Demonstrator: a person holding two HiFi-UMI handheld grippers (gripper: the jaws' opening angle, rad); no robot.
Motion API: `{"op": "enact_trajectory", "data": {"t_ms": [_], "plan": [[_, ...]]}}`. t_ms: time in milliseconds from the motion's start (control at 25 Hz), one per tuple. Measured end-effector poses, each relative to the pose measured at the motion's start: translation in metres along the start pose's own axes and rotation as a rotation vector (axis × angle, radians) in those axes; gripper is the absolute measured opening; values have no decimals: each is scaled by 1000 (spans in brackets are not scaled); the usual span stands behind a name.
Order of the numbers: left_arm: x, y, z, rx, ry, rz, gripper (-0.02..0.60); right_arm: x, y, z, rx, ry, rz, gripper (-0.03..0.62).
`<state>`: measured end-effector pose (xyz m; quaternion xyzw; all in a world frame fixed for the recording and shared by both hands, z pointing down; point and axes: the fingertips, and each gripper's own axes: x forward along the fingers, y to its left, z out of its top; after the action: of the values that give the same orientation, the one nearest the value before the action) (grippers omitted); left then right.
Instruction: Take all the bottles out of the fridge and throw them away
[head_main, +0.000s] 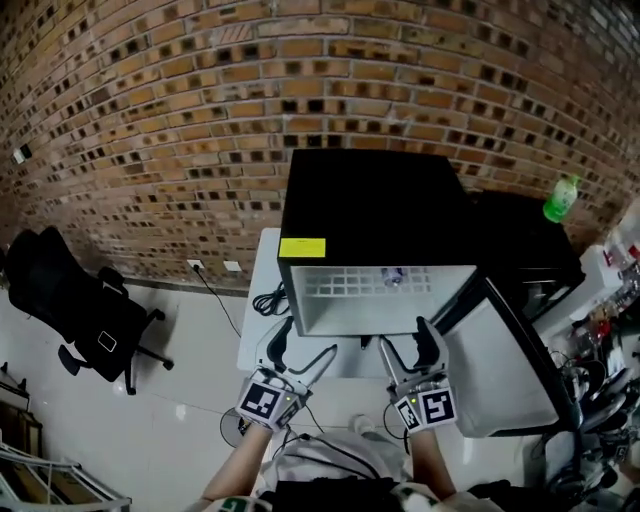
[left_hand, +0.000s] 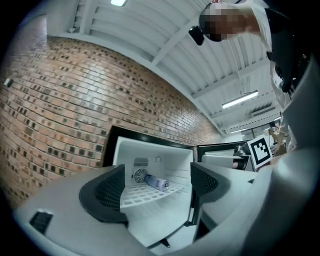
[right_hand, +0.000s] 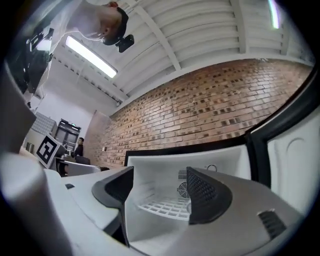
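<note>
A black mini fridge (head_main: 370, 205) stands on a white table (head_main: 258, 335), its door (head_main: 505, 365) swung open to the right. On the white wire shelf (head_main: 350, 283) inside lies one clear bottle (head_main: 392, 276) on its side; the left gripper view shows that bottle (left_hand: 156, 182) near the back fan. My left gripper (head_main: 300, 352) hangs open in front of the fridge's lower left, nothing between its jaws (left_hand: 154, 192). My right gripper (head_main: 408, 345) is open too, just before the opening, and empty (right_hand: 159, 192). In the right gripper view its right finger (right_hand: 206, 194) hides the bottle.
A green bottle (head_main: 561, 199) stands on a dark unit right of the fridge. A black office chair (head_main: 75, 305) sits on the floor to the left. Cables (head_main: 268, 298) lie on the table beside the fridge. Cluttered shelves (head_main: 610, 330) fill the far right.
</note>
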<state>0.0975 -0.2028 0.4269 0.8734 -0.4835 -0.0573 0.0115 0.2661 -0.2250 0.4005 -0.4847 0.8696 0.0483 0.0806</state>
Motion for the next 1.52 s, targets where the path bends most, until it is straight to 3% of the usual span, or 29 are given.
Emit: {"op": "enact_trajectory", "data": {"t_ms": [160, 320, 560, 760, 1000, 1360, 1520], "plan": [[26, -26, 3, -12, -12, -76, 402, -21, -26, 5, -17, 5, -69, 388], [37, -33, -3, 6, -9, -104, 402, -35, -43, 5, -24, -4, -120, 388], [42, -36, 4, 26, -7, -100, 402, -37, -43, 2, -21, 8, -120, 388], [45, -47, 16, -15, 35, -102, 399, -33, -42, -9, 6, 45, -117, 388], [34, -30, -12, 45, 36, -63, 400, -14, -47, -52, 90, 195, -109, 388], [17, -26, 5, 29, 51, -11, 400, 75, -86, -119, 63, 375, -137, 386], [2, -19, 13, 9, 54, 40, 400, 116, -106, -142, 35, 463, -174, 351]]}}
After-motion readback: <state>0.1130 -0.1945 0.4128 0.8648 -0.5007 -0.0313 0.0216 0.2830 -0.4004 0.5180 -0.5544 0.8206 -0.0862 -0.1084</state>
